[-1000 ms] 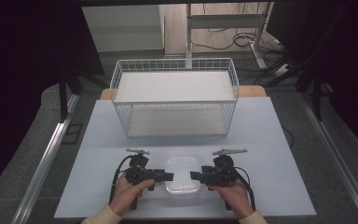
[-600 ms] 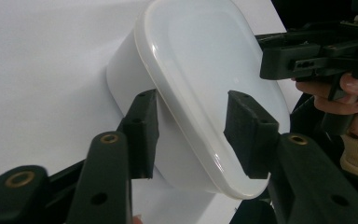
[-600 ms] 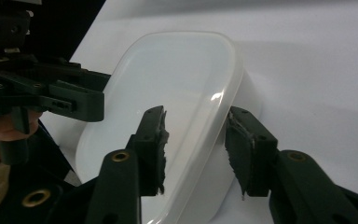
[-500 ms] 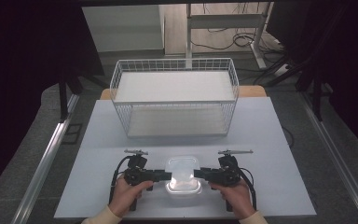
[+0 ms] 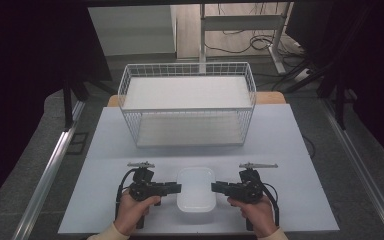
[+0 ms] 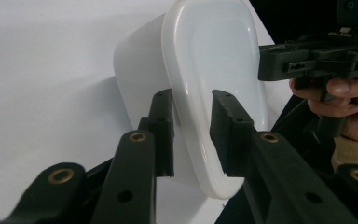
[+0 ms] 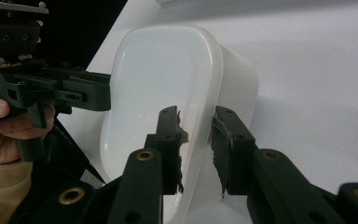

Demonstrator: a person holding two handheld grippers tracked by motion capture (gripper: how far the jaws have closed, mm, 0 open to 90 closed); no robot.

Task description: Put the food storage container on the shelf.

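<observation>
A white lidded plastic container rests on the white table near its front edge. My left gripper reaches its left side and my right gripper its right side, both turned on edge. In the left gripper view the jaws straddle the container's rim, one over the lid and one beside the wall. The right gripper view has the jaws around the opposite rim. Both pairs of jaws have just been closing. A strip of white still separates pads and rim.
A white wire basket stands at the back of the table, with bare tabletop between it and the container. Metal rails run along both sides of the table. The opposite hand and gripper sit close beyond the container.
Both pairs of jaws have narrowed around the container's rim. The hands and the container have stayed in about the same place.
</observation>
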